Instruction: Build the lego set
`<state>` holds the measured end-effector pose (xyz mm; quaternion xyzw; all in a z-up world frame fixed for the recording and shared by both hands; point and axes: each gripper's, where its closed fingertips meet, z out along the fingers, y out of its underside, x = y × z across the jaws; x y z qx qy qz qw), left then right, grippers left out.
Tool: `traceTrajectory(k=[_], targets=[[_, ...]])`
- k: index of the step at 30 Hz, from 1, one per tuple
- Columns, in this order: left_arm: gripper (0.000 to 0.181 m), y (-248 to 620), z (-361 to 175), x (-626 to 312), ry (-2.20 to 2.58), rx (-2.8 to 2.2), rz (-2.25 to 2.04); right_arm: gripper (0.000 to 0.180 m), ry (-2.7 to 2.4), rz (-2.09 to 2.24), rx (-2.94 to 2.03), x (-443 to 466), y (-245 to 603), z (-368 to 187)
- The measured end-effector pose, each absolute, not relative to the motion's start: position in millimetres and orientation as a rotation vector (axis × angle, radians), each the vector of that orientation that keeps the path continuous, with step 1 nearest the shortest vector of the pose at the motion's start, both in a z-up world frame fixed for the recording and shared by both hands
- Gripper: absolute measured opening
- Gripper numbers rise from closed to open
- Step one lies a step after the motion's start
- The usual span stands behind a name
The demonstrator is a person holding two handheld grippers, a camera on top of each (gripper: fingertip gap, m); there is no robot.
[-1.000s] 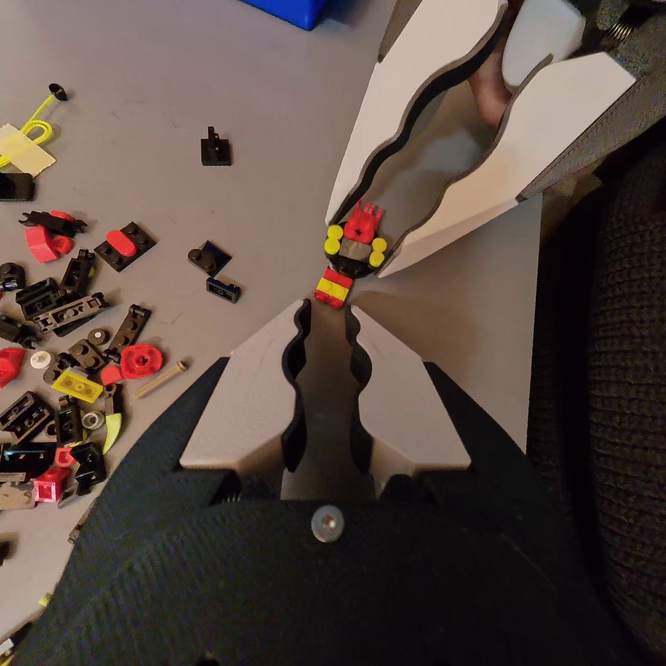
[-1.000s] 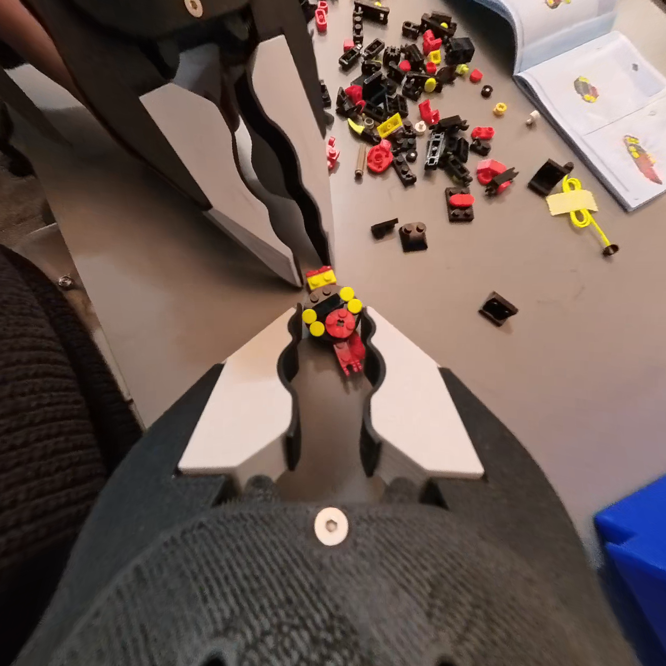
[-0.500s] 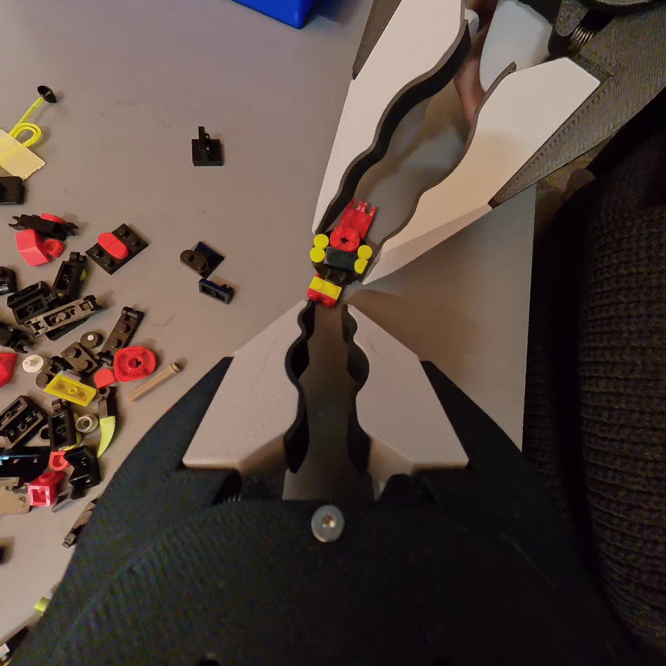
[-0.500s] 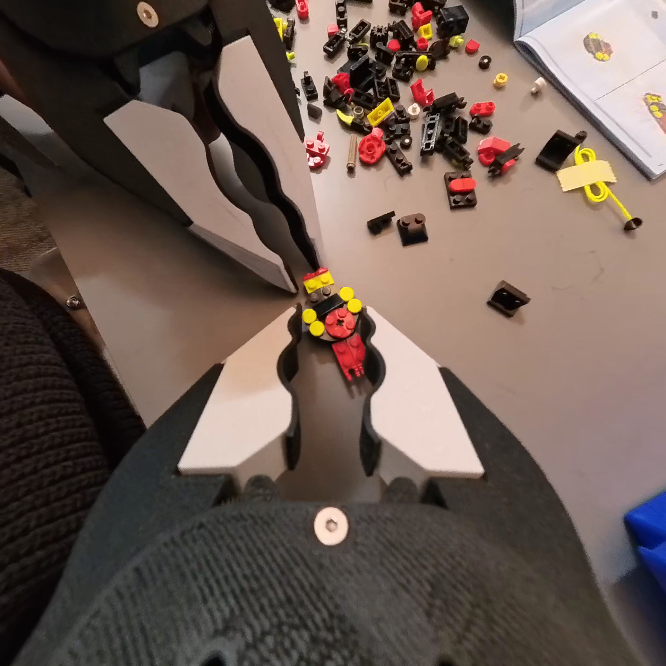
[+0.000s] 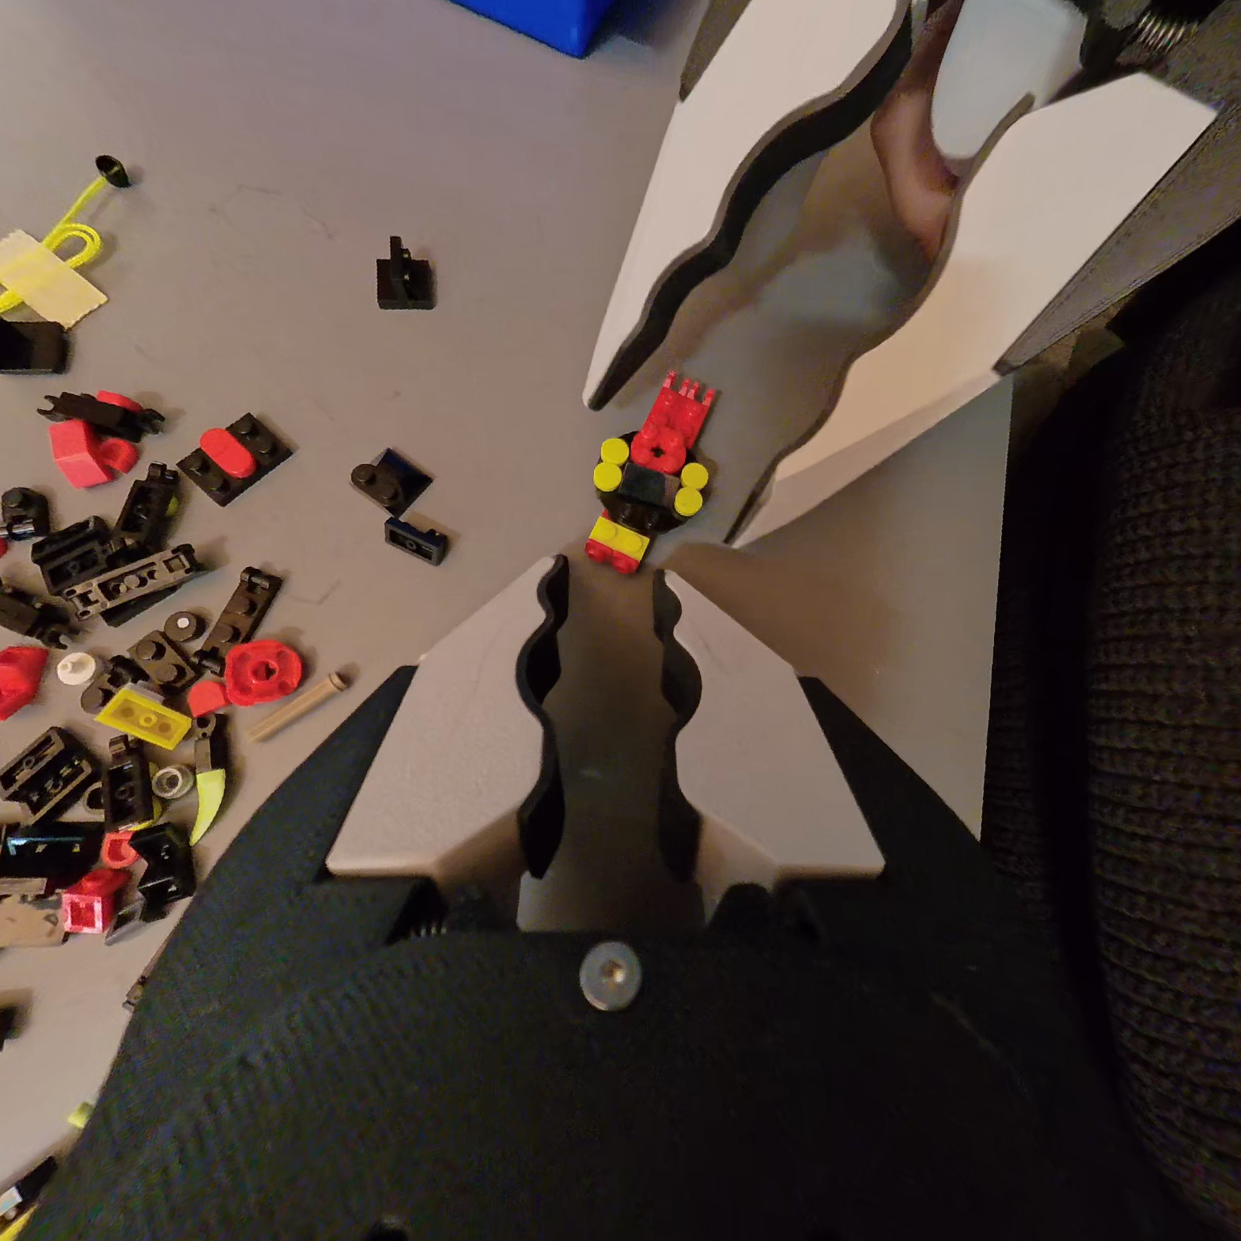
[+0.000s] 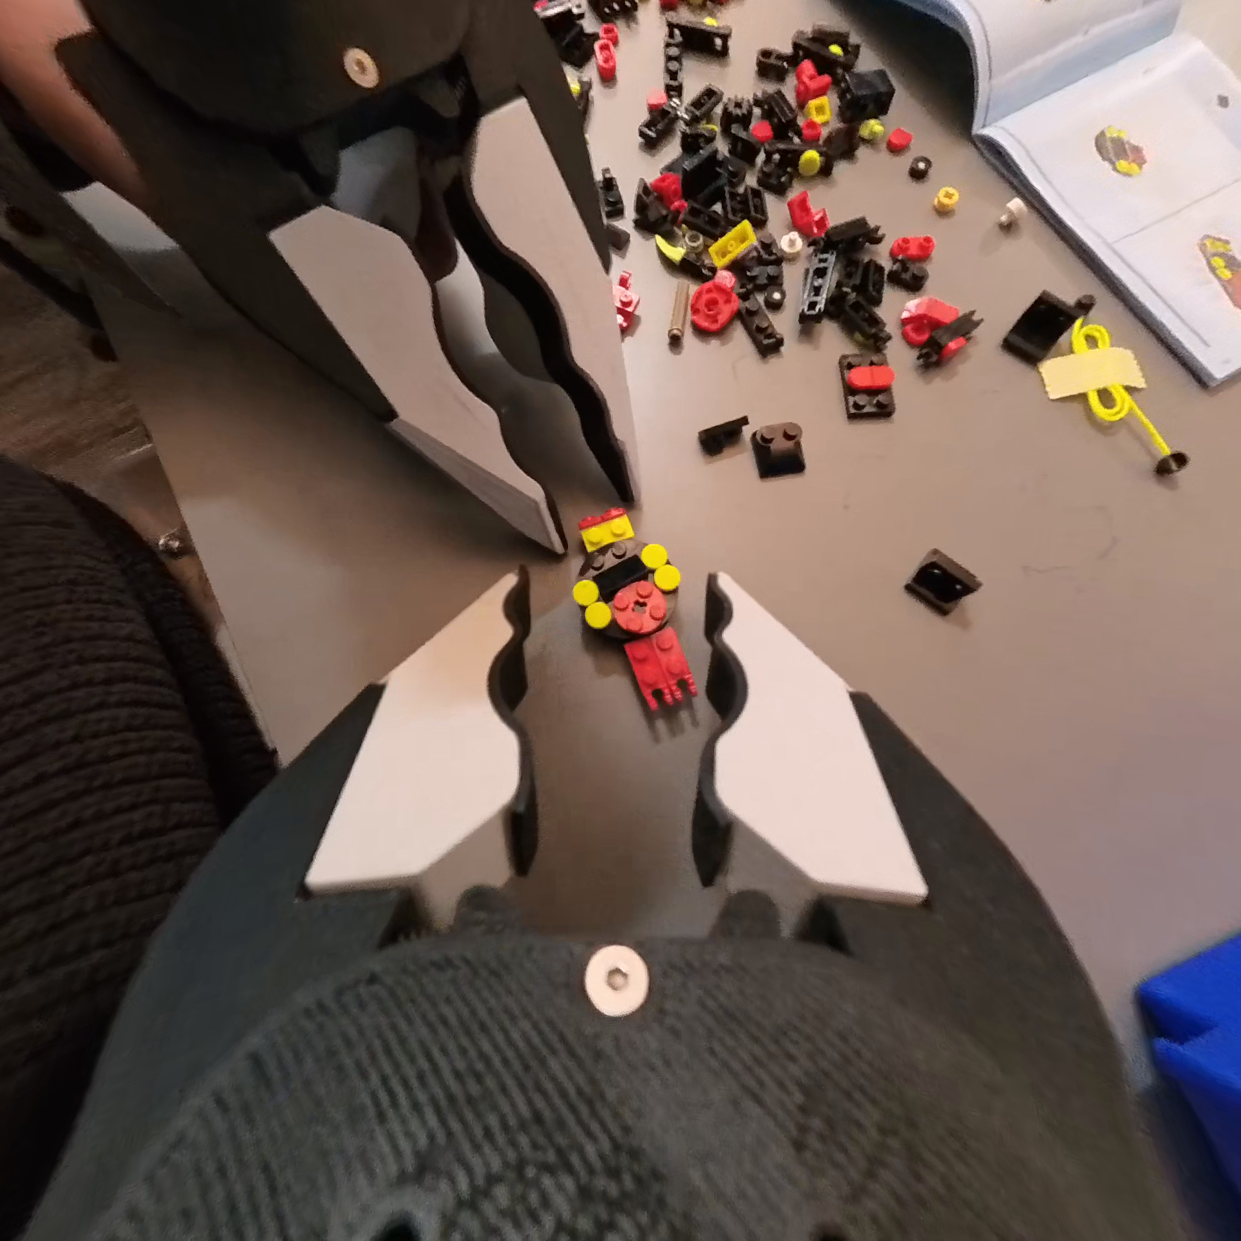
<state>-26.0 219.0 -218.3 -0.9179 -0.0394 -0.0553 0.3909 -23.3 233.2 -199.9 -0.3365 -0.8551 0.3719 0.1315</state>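
Note:
A small lego assembly [image 5: 648, 480], a round black plate with yellow studs, a red toothed tail and a red-and-yellow end, lies flat on the grey table [image 5: 470, 168]. It also shows in the right wrist view [image 6: 631, 604]. My right gripper [image 6: 618, 576] is open, its fingertips on either side of the assembly and clear of it. It shows at the top right of the left wrist view [image 5: 665, 470]. My left gripper [image 5: 610, 571] is open by a narrow gap, its tips just short of the red-and-yellow end. It shows at the top left of the right wrist view [image 6: 594, 524].
A pile of loose red, black and yellow pieces [image 5: 134, 638] lies left of the assembly [image 6: 772, 201]. An open instruction booklet [image 6: 1108, 134] and a yellow string with tape [image 6: 1094, 376] lie beyond. A blue bin [image 6: 1195, 1047] stands nearby. The table edge [image 5: 994, 604] is close, against dark knitted fabric. My left and right fingertips are right by each other.
My right gripper has opened and let go of the assembly, which now lies free on the table. My left gripper's gap has widened slightly.

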Motion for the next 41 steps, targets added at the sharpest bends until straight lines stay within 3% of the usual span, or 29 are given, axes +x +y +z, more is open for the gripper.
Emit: traceTrajectory(k=[7,16,27,41], targets=[[0.027,222,-218,-24,-0.086,-2.328,-0.168,0.055,-2.567,1.004,-0.515,-23,241,-195],[0.028,228,-218,-19,-0.033,-2.337,-0.135,0.052,-2.727,1.137,-0.363,-19,233,-200],[0.021,228,-218,-17,-0.021,-2.334,-0.132,0.032,-2.745,1.083,-0.326,-20,233,-211],[0.021,227,-219,-16,-0.037,-2.337,-0.155,0.032,-2.711,1.069,-0.497,-25,239,-212]])
